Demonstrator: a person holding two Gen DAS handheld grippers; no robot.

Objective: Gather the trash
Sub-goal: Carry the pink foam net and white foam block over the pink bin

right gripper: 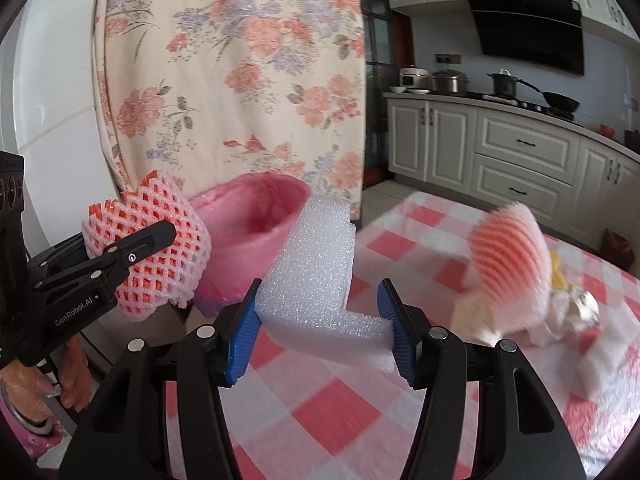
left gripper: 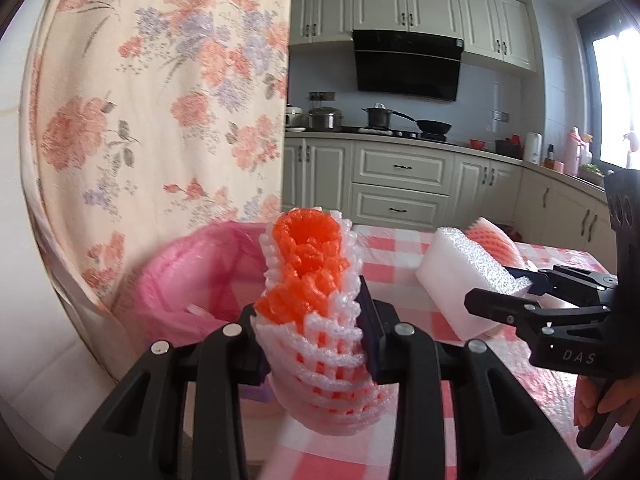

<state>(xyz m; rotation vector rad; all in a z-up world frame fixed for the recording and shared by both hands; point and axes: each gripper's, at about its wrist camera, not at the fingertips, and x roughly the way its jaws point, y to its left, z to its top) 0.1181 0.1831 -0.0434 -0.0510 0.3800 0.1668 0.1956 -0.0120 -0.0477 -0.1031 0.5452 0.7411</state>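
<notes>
My left gripper point(left gripper: 312, 332) is shut on a white and orange foam fruit net point(left gripper: 316, 300), held above the table edge close to a bin lined with a pink bag point(left gripper: 200, 276). In the right wrist view that same left gripper point(right gripper: 132, 248) and its foam fruit net point(right gripper: 160, 256) hang at the left, in front of the pink-bag bin point(right gripper: 256, 216). My right gripper point(right gripper: 320, 328) is shut on a white L-shaped foam block point(right gripper: 316, 272); in the left wrist view this foam block point(left gripper: 460, 268) shows at the right in the right gripper point(left gripper: 516, 292).
A red and white checked tablecloth point(right gripper: 320, 408) covers the table. Another foam net point(right gripper: 512, 264), crumpled paper and other scraps point(right gripper: 572, 304) lie at its right side. A floral curtain point(left gripper: 160, 100) hangs behind the bin. Kitchen cabinets point(left gripper: 400, 176) stand beyond.
</notes>
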